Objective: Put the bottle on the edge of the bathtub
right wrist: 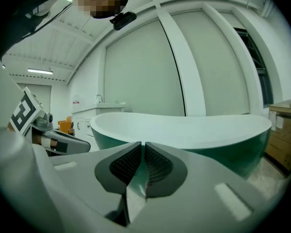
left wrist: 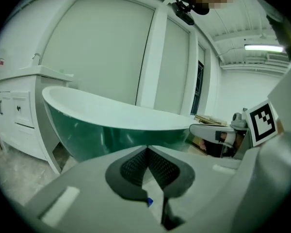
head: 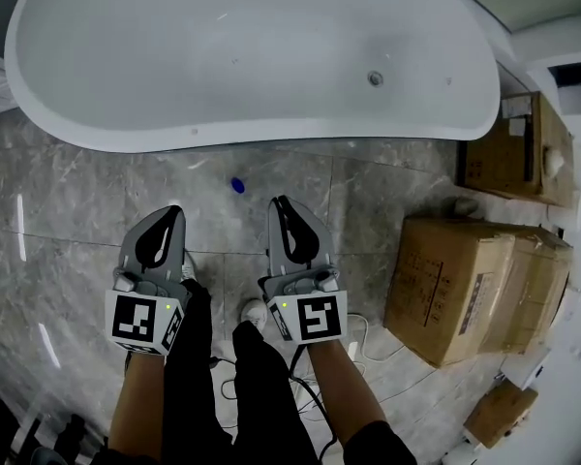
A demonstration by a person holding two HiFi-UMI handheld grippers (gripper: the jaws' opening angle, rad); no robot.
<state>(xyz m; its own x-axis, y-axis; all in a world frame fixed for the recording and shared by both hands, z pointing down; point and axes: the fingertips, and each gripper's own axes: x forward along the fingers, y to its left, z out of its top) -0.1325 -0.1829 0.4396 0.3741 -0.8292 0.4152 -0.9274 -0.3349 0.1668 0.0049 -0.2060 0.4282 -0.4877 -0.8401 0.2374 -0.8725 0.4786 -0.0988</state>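
A white bathtub (head: 271,132) fills the top of the head view, its rim just beyond both grippers. On the grey floor tiles in front of it lies a small blue object (head: 237,185); I cannot tell what it is. It also shows as a blue speck (left wrist: 149,202) through the left gripper's jaw gap. No bottle can be made out. My left gripper (head: 174,211) and right gripper (head: 279,203) hang side by side above the floor, pointing at the tub. Both are shut with nothing between the pads. The tub's green-tinted side (left wrist: 111,130) faces the left gripper (left wrist: 146,150), and the right gripper (right wrist: 142,144) looks at the tub's rim (right wrist: 184,125).
Cardboard boxes (head: 455,284) stand on the floor at the right, with another box (head: 518,148) beside the tub's end. White cables (head: 368,337) trail near my feet. A white cabinet (left wrist: 19,115) stands left of the tub.
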